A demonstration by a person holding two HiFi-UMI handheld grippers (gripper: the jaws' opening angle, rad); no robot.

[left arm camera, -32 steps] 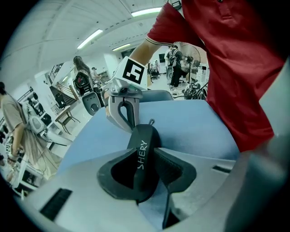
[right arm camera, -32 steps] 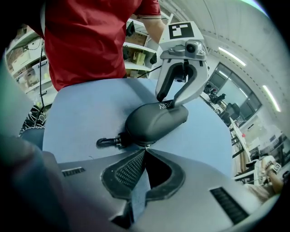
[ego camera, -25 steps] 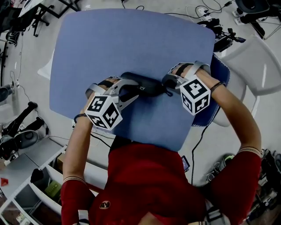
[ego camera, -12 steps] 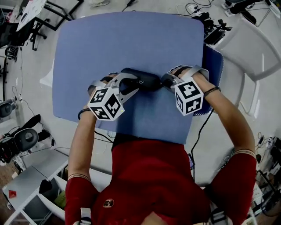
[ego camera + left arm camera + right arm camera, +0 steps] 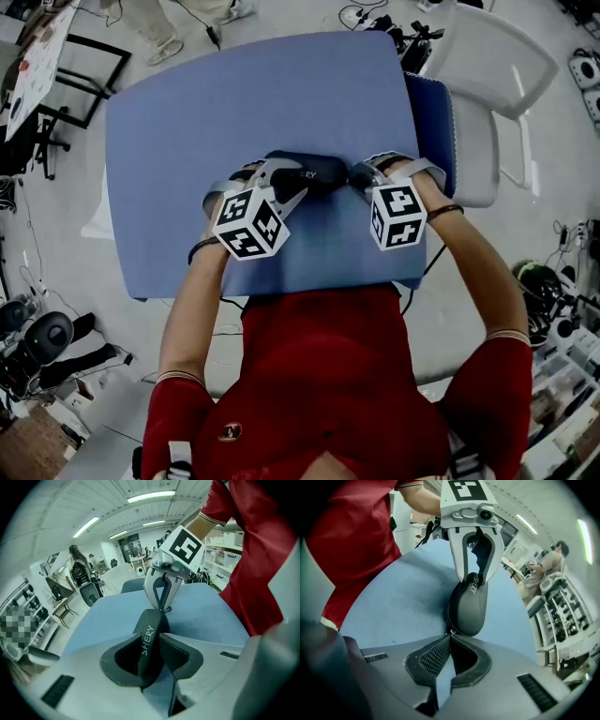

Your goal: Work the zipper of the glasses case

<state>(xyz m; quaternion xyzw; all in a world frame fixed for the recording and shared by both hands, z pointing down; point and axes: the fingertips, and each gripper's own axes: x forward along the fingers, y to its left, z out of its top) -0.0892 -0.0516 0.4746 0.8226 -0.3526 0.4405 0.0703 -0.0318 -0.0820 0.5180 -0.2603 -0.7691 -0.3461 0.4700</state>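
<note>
Head view: glasses case (image 5: 317, 172) lies flat on blue table (image 5: 234, 94), near front edge, between both grippers.
Left gripper view: left gripper (image 5: 287, 184) clamped on case's end, steadying it.
Right gripper view: right gripper (image 5: 358, 175) closed, tips pinching zipper pull (image 5: 450, 633) at opposite end.
Status: case appears zipped; grips set, zipper travel outstanding.

The case (image 5: 317, 176), dark, oblong and white-lettered, lay flat and shut on the table (image 5: 187, 112), parallel to its near edge, about midway between the sides; its metal pull (image 5: 451, 632) sat at the right end
</note>
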